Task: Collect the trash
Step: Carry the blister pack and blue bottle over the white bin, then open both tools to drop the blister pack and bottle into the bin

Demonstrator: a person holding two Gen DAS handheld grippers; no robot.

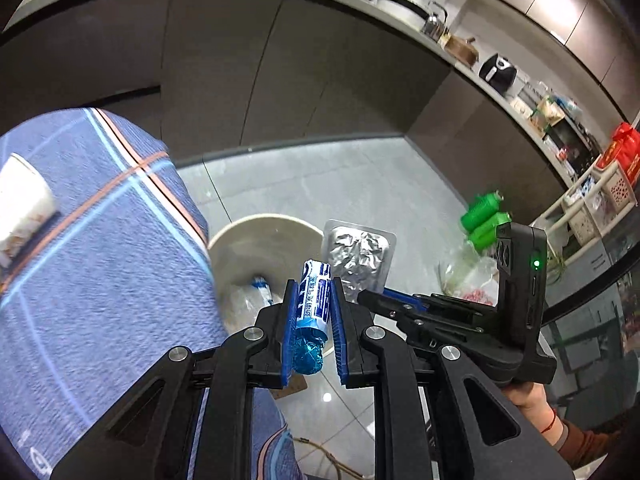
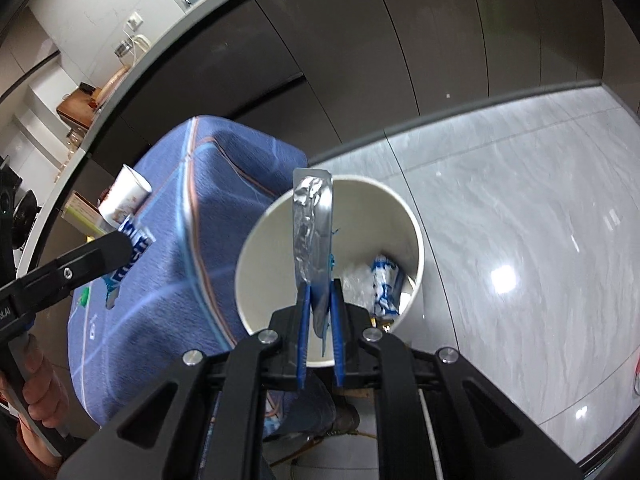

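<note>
My left tongs (image 1: 314, 312) clamp a candy roll (image 1: 316, 294) and my right tongs (image 2: 320, 312) a foil blister pack (image 2: 312, 228) above the bin (image 2: 416, 236); early release risks missing its rim.

Blue-white wrapper (image 1: 314, 298), foil blister (image 2: 312, 224) above bin (image 2: 416, 236)

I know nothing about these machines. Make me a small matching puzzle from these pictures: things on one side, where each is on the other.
Things:
1. blue candy wrapper
2. foil blister pack
3. paper cup
4. crumpled blue-and-white wrapper

Places:
A. on the blue cloth
B. inside the white bin
C. pinched in the left tongs
D. pinched in the right tongs

Pairs: 1-C, 2-D, 3-A, 4-B
</note>
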